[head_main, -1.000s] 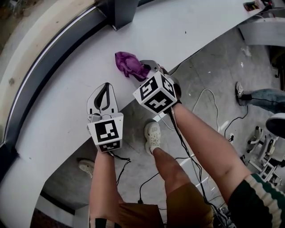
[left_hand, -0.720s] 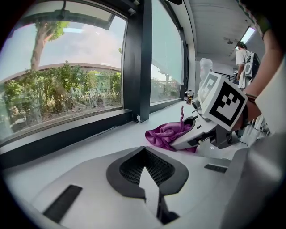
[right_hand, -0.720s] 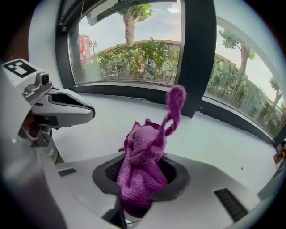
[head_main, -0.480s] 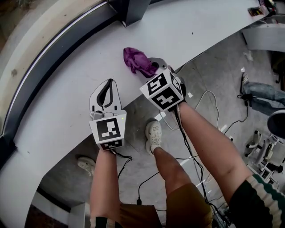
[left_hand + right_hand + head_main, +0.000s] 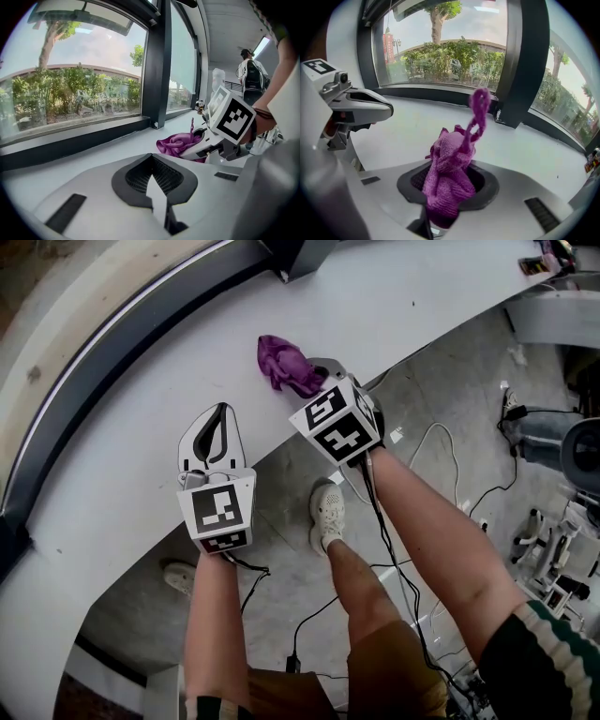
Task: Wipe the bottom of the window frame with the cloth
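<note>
The right gripper point(image 5: 447, 190) has its 2 jaws clamped on the purple cloth point(image 5: 450, 173). The cloth is bunched, and its long axis runs from the jaws outward toward the far window, ending in a twisted tail that points up. In the head view the cloth point(image 5: 281, 364) lies over the white sill point(image 5: 131, 456), near the dark bottom of the window frame point(image 5: 122, 343) but apart from it. To the left, the left gripper point(image 5: 151, 157) sits over the sill's near edge, jaws together with nothing between them.
</note>
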A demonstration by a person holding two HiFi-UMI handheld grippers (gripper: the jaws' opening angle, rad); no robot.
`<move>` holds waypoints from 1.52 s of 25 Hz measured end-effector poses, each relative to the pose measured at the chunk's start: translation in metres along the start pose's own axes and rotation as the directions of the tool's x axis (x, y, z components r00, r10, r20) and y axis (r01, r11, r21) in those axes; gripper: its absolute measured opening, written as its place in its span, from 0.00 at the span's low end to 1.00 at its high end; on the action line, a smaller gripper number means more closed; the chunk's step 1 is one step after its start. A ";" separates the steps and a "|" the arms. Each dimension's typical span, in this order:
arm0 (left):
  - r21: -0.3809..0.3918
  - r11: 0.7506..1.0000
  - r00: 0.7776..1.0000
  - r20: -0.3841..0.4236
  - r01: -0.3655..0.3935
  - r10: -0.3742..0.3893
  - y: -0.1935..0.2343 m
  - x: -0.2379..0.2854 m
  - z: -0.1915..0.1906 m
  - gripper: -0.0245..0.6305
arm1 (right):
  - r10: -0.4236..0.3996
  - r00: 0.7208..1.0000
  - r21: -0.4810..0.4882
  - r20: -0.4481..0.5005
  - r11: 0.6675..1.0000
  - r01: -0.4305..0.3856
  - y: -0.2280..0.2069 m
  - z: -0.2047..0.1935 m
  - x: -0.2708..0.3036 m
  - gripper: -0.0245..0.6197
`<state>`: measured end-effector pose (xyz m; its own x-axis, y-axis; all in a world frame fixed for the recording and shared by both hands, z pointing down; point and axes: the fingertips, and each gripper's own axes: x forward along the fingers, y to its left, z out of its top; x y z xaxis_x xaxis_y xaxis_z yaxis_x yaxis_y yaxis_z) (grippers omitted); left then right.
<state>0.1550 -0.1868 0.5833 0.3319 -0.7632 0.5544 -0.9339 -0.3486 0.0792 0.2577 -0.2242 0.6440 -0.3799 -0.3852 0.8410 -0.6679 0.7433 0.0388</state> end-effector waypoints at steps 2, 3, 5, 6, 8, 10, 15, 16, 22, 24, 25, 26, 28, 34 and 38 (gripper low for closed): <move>0.003 1.000 1.000 -0.003 -0.003 0.003 0.009 -0.010 -0.003 0.05 | -0.003 1.000 -0.004 -0.006 1.000 0.003 0.009 0.004 0.000 0.23; 0.002 1.000 1.000 -0.005 -0.005 0.005 0.014 -0.015 -0.005 0.05 | -0.002 1.000 -0.009 -0.008 1.000 0.002 0.014 0.006 0.001 0.23; -0.007 1.000 1.000 -0.011 -0.014 0.014 0.027 -0.026 -0.012 0.05 | 0.002 1.000 -0.018 -0.012 1.000 -0.003 0.028 0.010 0.003 0.23; -0.017 1.000 1.000 -0.013 -0.018 0.018 0.033 -0.032 -0.014 0.05 | 0.006 1.000 -0.021 -0.014 1.000 -0.006 0.036 0.012 0.005 0.23; -0.040 0.999 1.000 -0.008 -0.020 0.019 0.045 -0.043 -0.016 0.05 | 0.012 1.000 -0.025 -0.015 1.000 -0.012 0.048 0.018 0.008 0.23; -0.033 0.999 1.000 -0.010 -0.030 0.030 0.055 -0.053 -0.021 0.05 | 0.018 1.000 -0.037 -0.018 0.999 -0.019 0.061 0.024 0.010 0.23; -0.037 0.998 0.999 -0.015 -0.045 0.045 0.075 -0.076 -0.029 0.05 | 0.039 0.998 -0.072 -0.042 0.997 -0.042 0.093 0.032 0.014 0.23; -0.038 0.998 0.999 -0.012 -0.047 0.047 0.079 -0.080 -0.030 0.05 | 0.041 0.998 -0.082 -0.046 0.996 -0.045 0.099 0.035 0.014 0.23; -0.078 0.995 0.998 -0.006 -0.058 0.058 0.101 -0.104 -0.036 0.05 | 0.052 0.997 -0.107 -0.053 0.993 -0.057 0.132 0.049 0.019 0.23; -0.075 0.995 0.998 -0.005 -0.068 0.068 0.110 -0.112 -0.044 0.05 | 0.058 0.997 -0.110 -0.050 0.992 -0.063 0.143 0.054 0.022 0.23; -0.067 0.995 0.997 -0.007 -0.075 0.075 0.115 -0.116 -0.048 0.05 | 0.061 0.997 -0.111 -0.049 0.992 -0.066 0.149 0.056 0.023 0.23; -0.062 0.995 0.997 -0.007 -0.081 0.081 0.121 -0.121 -0.051 0.05 | 0.064 0.997 -0.114 -0.047 0.991 -0.069 0.155 0.059 0.025 0.23; -0.058 0.993 0.995 -0.007 -0.099 0.098 0.133 -0.129 -0.057 0.05 | 0.071 0.997 -0.122 -0.040 0.990 -0.075 0.167 0.066 0.029 0.23; -0.071 0.987 0.989 -0.007 -0.145 0.145 0.164 -0.154 -0.073 0.05 | 0.106 0.994 -0.153 -0.037 0.982 -0.110 0.210 0.075 0.033 0.23; -0.080 0.984 0.987 0.003 -0.157 0.158 0.174 -0.166 -0.076 0.05 | 0.121 0.992 -0.164 -0.047 0.978 -0.127 0.233 0.076 0.035 0.23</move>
<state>-0.0726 -0.0792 0.5677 0.1808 -0.8103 0.5575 -0.9821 -0.1796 0.0574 0.0403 -0.1066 0.6412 -0.4273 -0.2661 0.8641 -0.5000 0.8658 0.0194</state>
